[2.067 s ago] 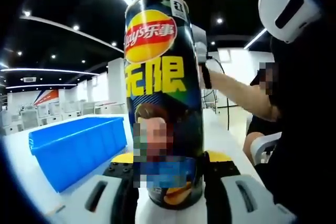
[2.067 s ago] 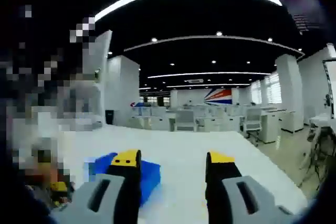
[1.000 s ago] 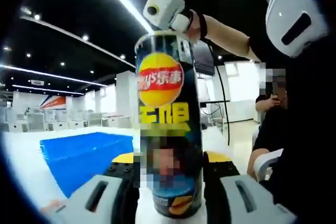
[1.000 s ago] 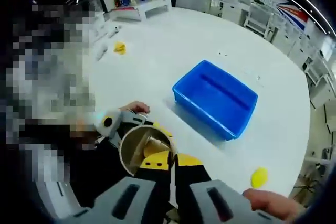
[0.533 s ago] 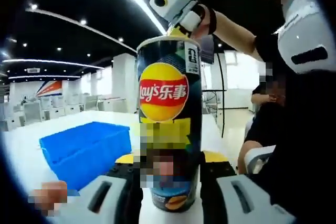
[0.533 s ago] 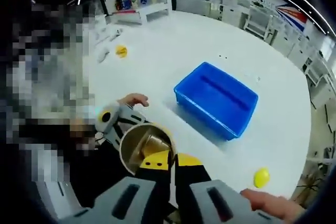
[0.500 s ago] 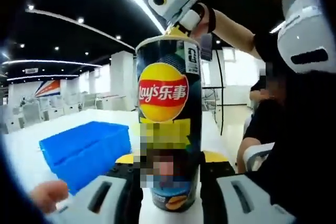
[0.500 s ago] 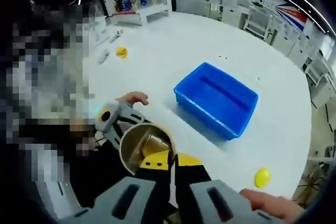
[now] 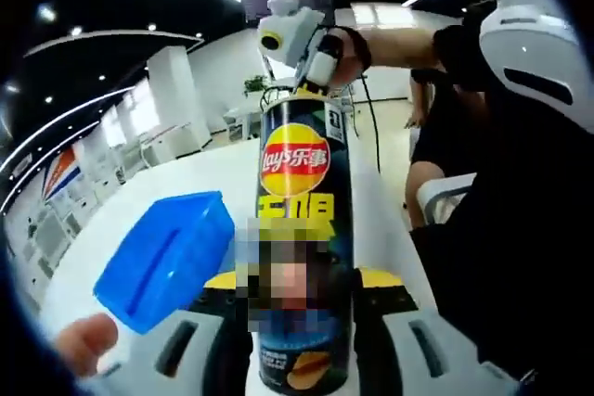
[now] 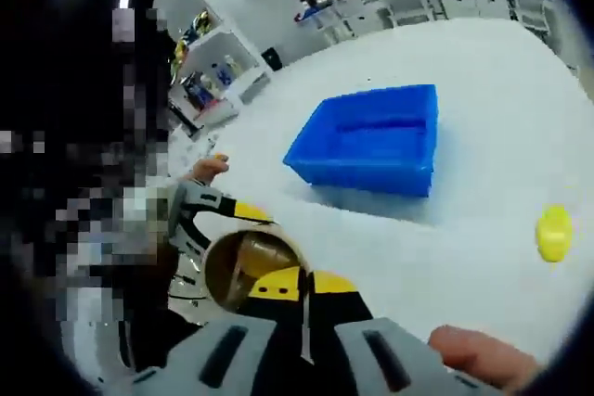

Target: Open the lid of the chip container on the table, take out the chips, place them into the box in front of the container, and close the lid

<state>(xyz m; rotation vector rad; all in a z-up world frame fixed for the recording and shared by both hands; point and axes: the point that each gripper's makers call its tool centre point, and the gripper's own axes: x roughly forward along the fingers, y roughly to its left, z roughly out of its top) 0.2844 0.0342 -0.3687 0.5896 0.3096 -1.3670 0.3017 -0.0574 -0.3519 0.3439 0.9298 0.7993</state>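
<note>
A tall dark chip can (image 9: 302,229) with a yellow and red logo stands between the jaws of my left gripper (image 9: 303,287), which is shut on its lower part. In the right gripper view I look down into the can's open mouth (image 10: 243,264), with tan chips (image 10: 258,253) inside. My right gripper (image 10: 303,288) hangs at the rim with its jaws together; whether they pinch anything is hidden. That right gripper (image 9: 295,39) sits on top of the can in the left gripper view. The blue box (image 10: 371,141) lies on the white table beyond the can. The yellow lid (image 10: 554,232) lies on the table.
A person's hand (image 10: 475,355) is at the lower right of the right gripper view and a hand (image 9: 85,344) at the lower left of the left gripper view. The left gripper (image 10: 199,205) shows beside the can. Shelves (image 10: 206,81) stand past the table's (image 10: 483,57) far side.
Both views have tilted and rolled, so the box and table look closer. The can stays in my left gripper and my right gripper stays at its mouth.
</note>
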